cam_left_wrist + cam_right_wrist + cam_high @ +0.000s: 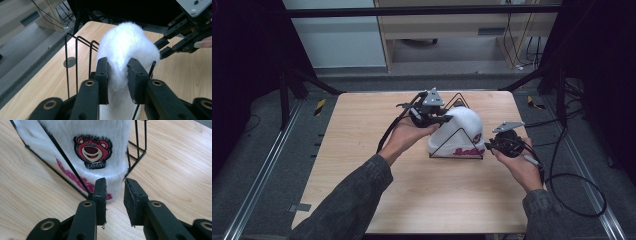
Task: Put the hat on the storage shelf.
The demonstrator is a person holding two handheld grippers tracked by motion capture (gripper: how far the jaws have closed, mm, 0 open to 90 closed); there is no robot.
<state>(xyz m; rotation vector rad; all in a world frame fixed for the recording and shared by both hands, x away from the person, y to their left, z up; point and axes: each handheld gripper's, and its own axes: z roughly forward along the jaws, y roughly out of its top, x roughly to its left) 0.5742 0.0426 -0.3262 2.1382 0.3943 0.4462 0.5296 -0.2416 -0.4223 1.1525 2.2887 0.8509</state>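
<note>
The hat (462, 131) sits over a wire rack (457, 150) near the middle of the tabletop (362, 150), a little toward the far right. It is white and fluffy, with pink lettering along its lower band and a red bear patch (92, 151) on the side facing your right hand. The rack's black rods cross the hat's near face as a triangle, and more rods stand up behind it at the far side.

Your left gripper (119, 72) is at the hat's left, up by its crown. Its jaws stand narrow with a fold of white fur between them (the fur fills the gap and touches both pads, so it looks like a light pinch).

Your right gripper (115, 192) is at the hat's right, low, just beside the bottom corner of the rack. Its jaws are narrowly parted with bare gap between them; the hat's lower edge lies just beyond the tips, not gripped.

Both your forearms come in from the near edge, sleeves dark grey.
</note>
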